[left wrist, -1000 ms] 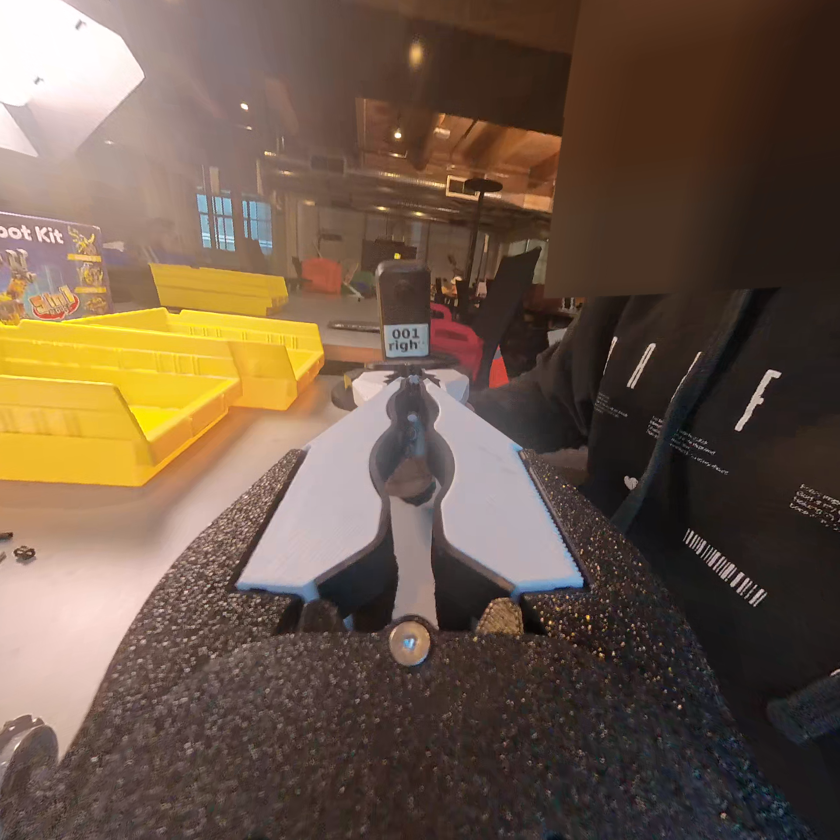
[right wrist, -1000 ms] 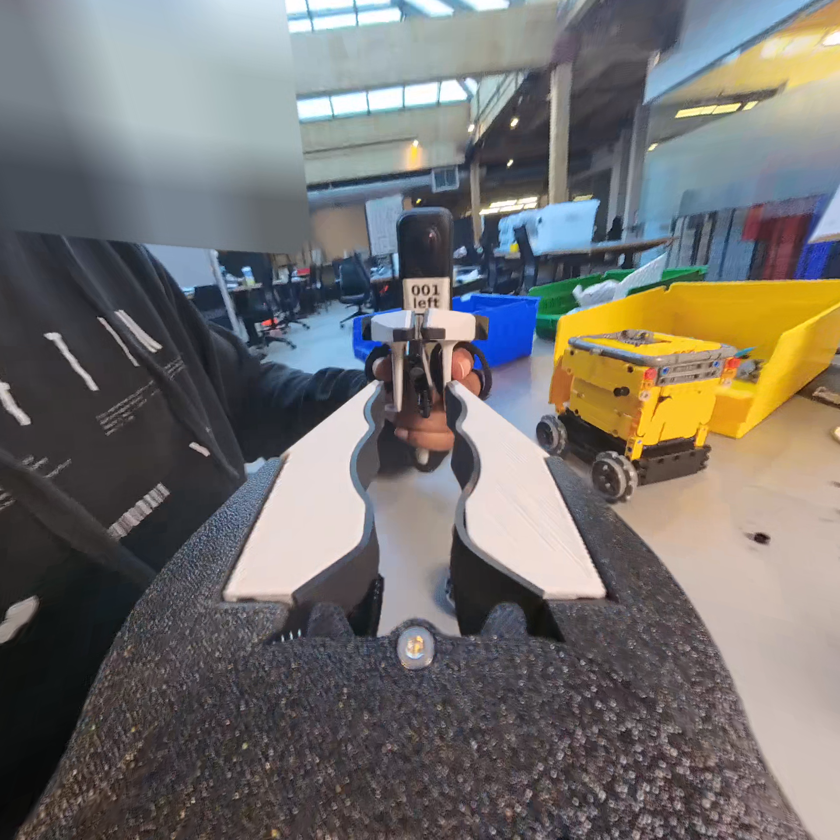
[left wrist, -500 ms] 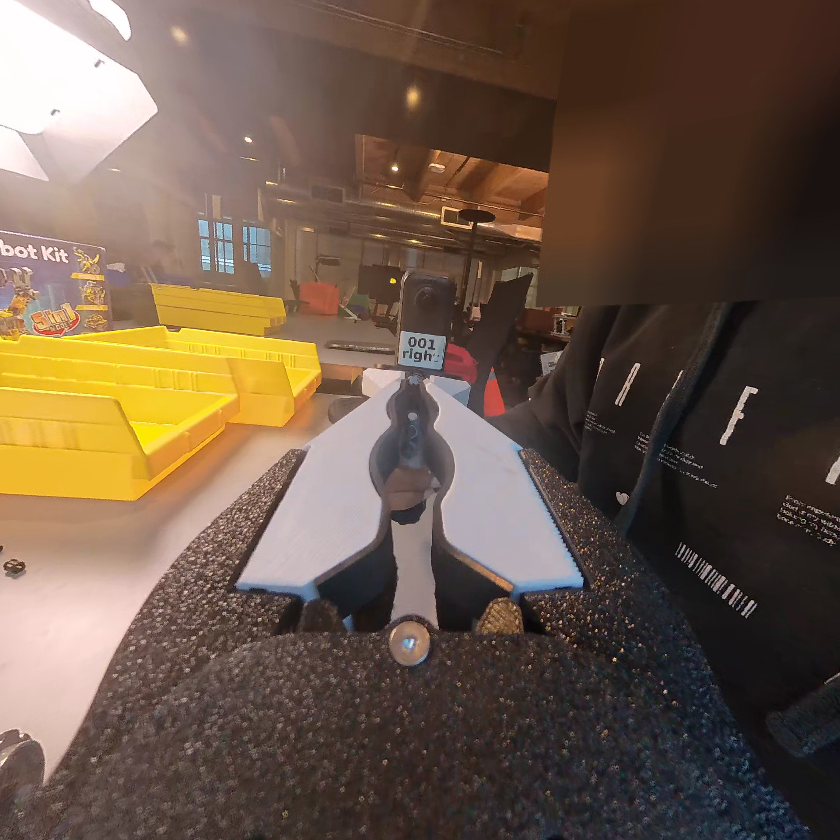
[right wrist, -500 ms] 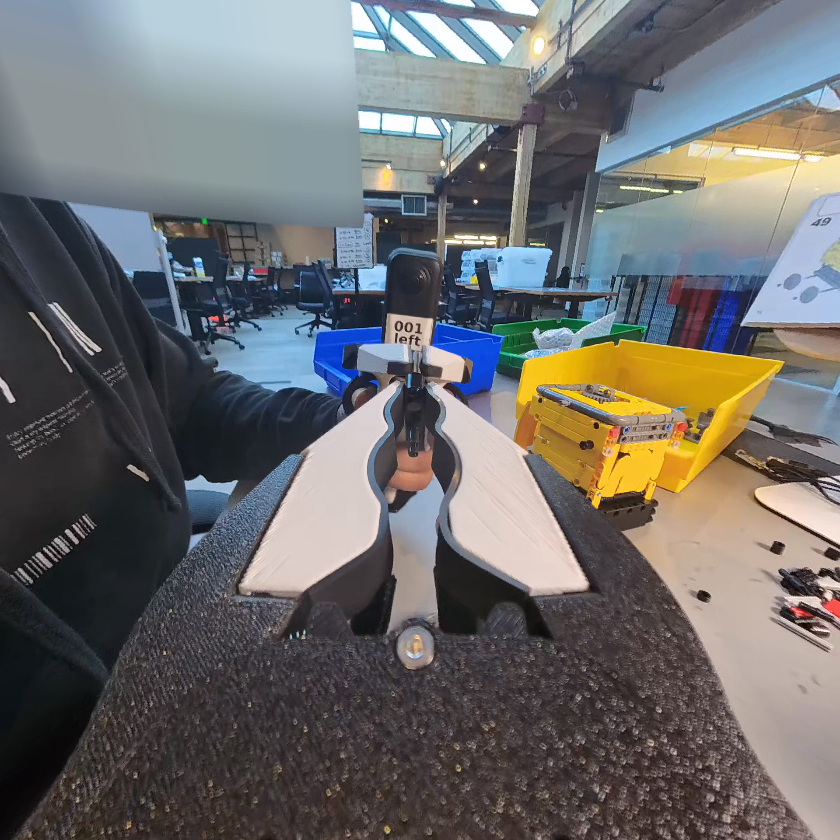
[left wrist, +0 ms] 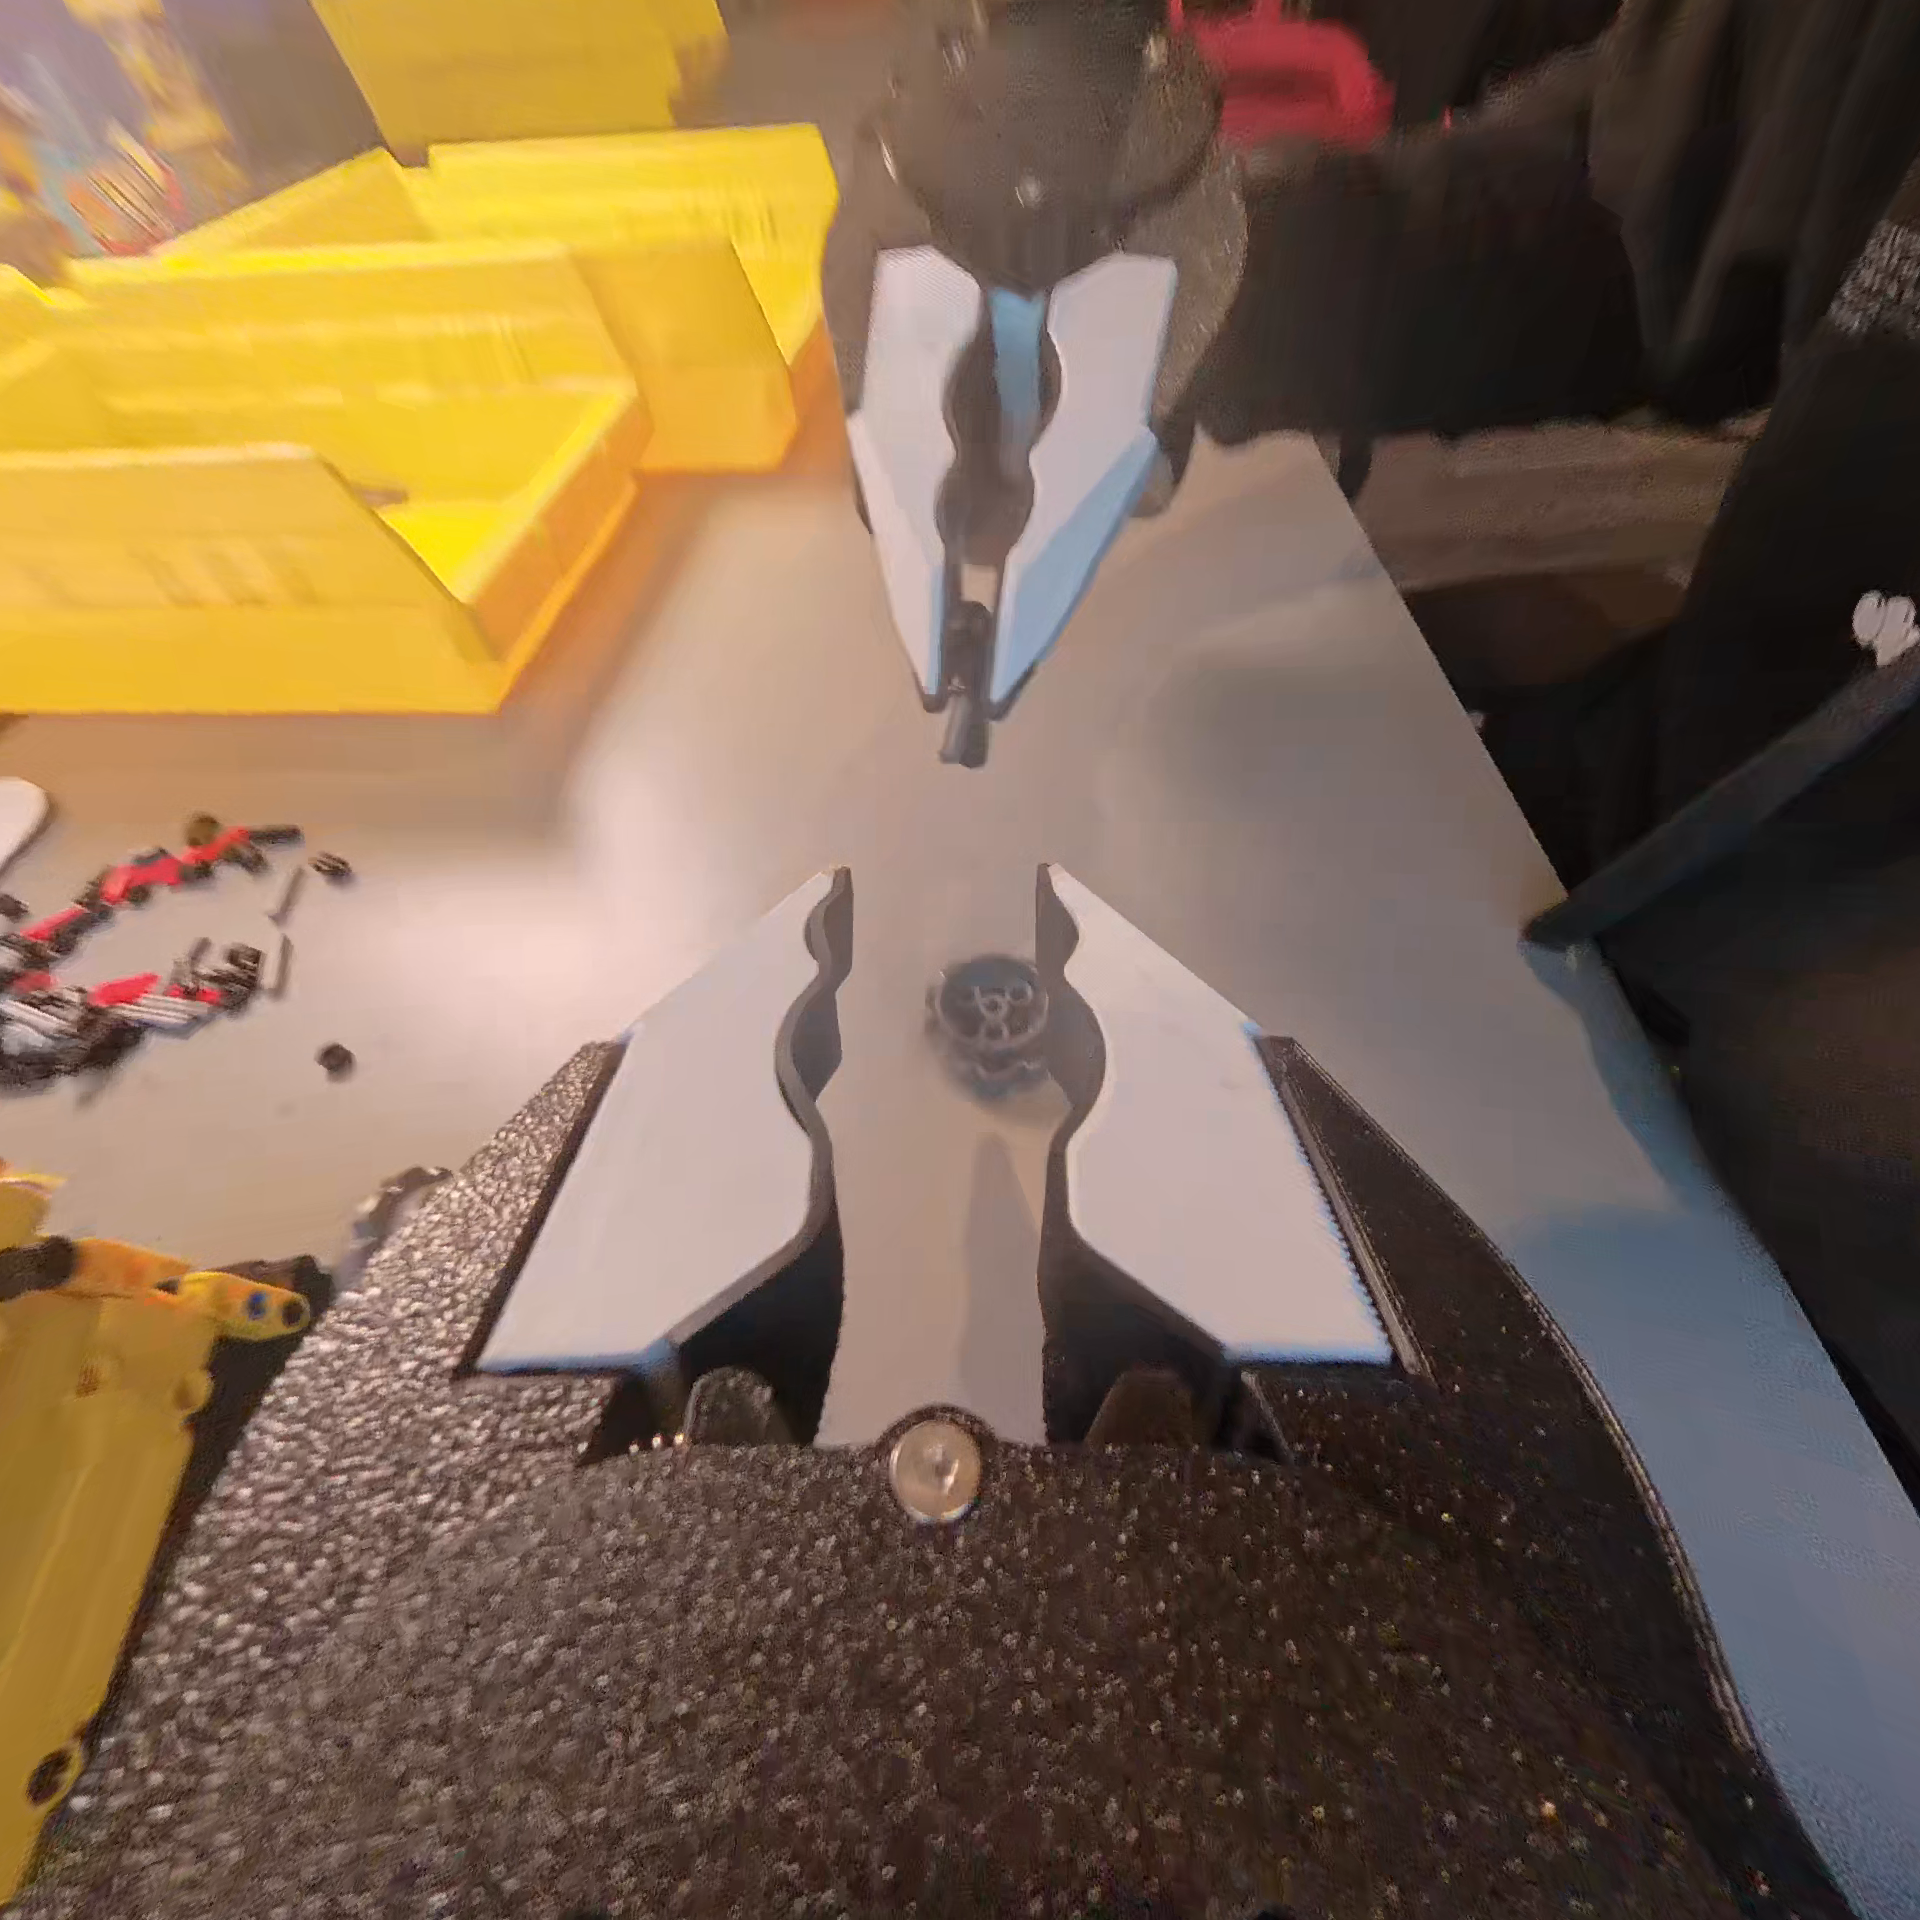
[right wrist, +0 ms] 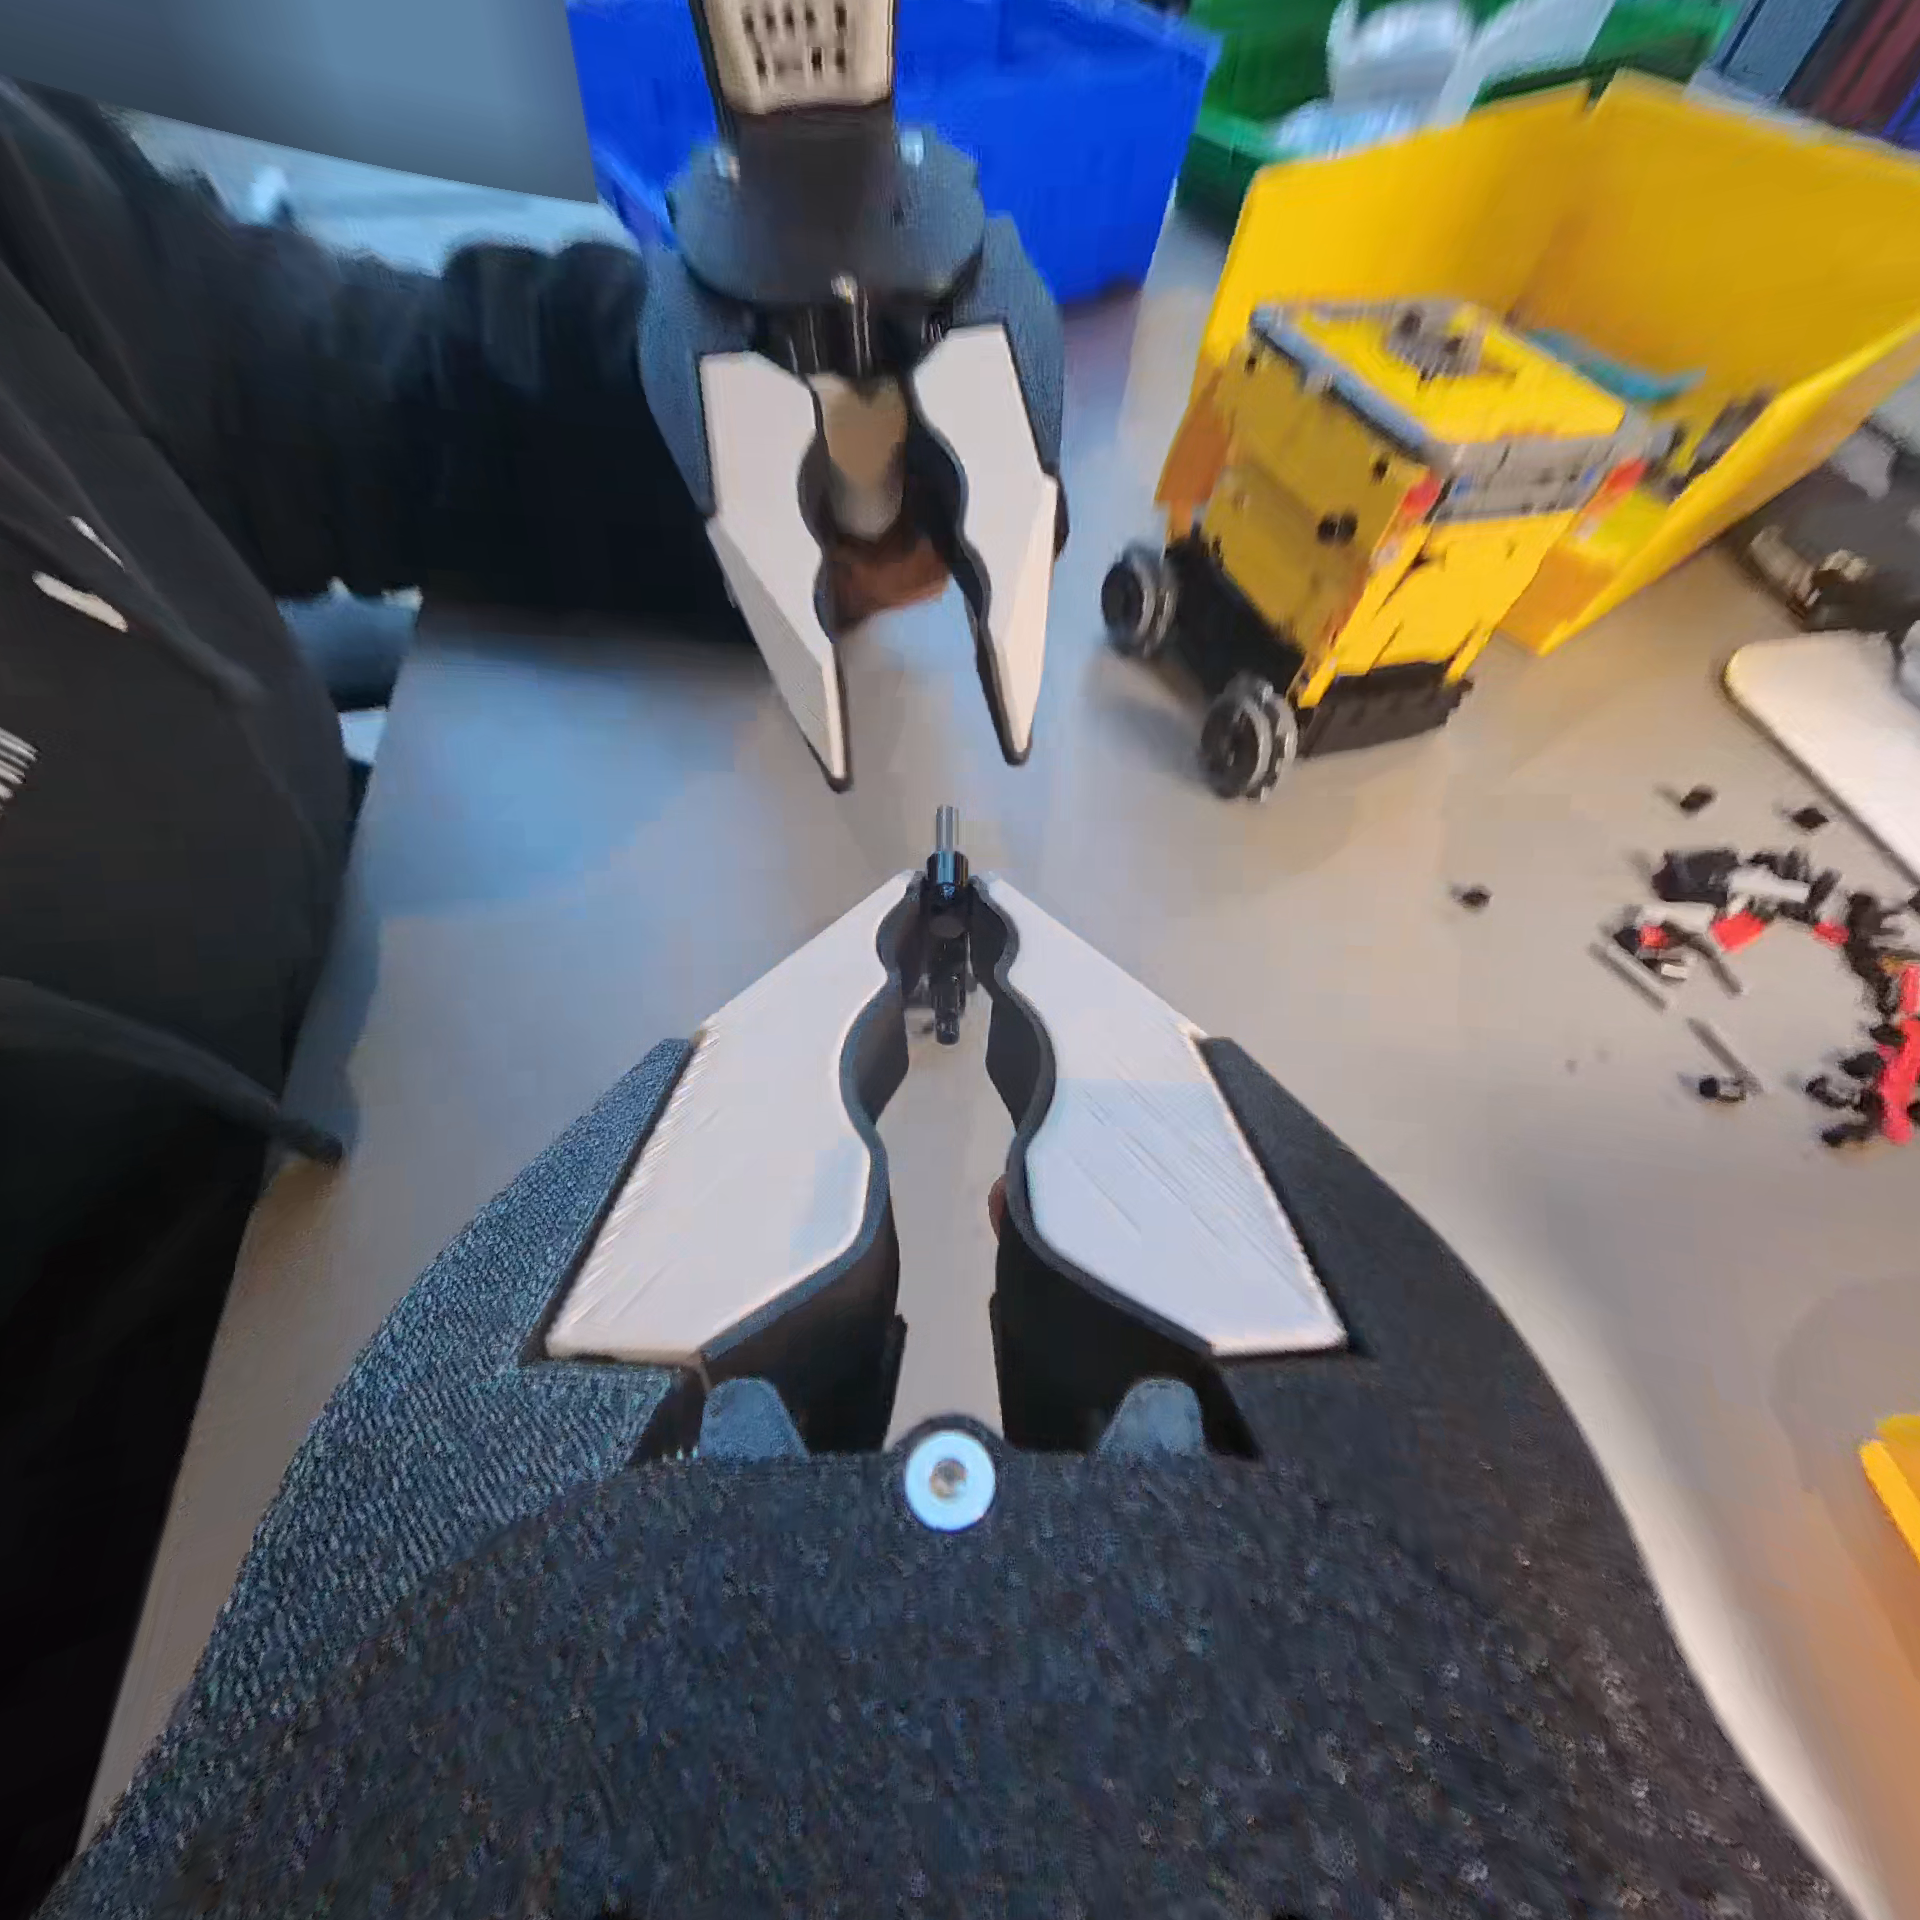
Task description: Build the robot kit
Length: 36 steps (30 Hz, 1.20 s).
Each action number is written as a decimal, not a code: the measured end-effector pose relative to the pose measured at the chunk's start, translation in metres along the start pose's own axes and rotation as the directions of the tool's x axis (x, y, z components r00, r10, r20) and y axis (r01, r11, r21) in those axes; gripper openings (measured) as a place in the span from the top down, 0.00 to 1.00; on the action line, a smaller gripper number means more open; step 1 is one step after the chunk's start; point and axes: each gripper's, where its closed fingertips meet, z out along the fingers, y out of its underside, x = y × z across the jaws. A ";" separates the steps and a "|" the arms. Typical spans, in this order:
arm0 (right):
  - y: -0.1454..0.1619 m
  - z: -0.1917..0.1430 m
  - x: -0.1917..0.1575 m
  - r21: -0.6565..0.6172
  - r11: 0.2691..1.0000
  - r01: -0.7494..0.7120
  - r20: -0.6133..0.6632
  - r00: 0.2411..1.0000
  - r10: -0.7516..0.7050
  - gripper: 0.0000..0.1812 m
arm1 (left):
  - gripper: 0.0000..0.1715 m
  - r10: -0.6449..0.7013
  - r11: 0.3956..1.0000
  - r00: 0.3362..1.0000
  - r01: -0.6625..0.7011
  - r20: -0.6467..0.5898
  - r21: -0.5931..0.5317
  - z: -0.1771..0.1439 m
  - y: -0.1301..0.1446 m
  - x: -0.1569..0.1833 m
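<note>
Now tipped down at the surface: left tongs spread over black wheel, right tongs pinching black pin.

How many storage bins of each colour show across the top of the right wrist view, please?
Blue bin: 1
Green bin: 1
Yellow bin: 1
Total: 3

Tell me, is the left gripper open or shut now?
Open. The left gripper shows a wide gap between its fingertips, with the grey table and a small black wheel visible between them.
</note>
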 end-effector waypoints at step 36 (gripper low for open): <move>-0.035 0.005 -0.047 0.055 0.948 0.313 0.285 0.905 -0.316 0.96 | 0.99 -0.197 0.950 0.886 0.279 -0.420 0.142 -0.005 -0.033 0.046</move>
